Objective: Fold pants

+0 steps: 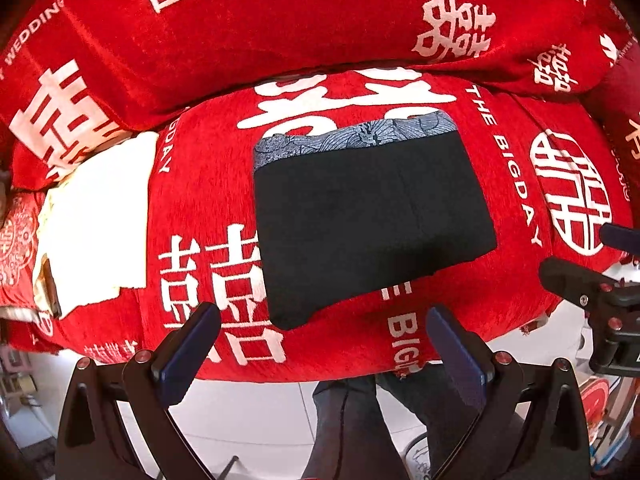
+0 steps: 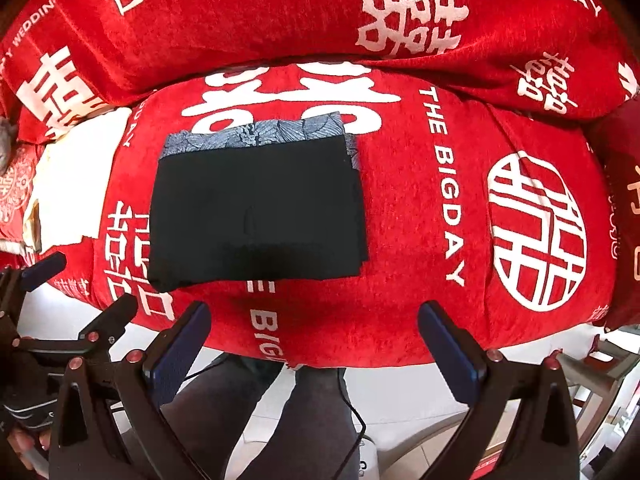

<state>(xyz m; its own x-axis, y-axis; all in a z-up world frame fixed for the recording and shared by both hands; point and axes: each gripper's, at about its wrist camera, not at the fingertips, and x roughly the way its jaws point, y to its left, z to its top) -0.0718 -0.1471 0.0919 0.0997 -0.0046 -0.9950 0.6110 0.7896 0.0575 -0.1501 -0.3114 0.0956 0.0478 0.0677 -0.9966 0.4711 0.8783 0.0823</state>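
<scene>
Left wrist view: pants lie folded into a compact rectangle on the red sofa cushion, so I hold both grippers, left and right, back with fingers spread, gripping nothing.

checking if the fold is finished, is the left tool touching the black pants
Apart. The left wrist view shows the left tool open, with red cover between its tips and the folded pants.
</scene>
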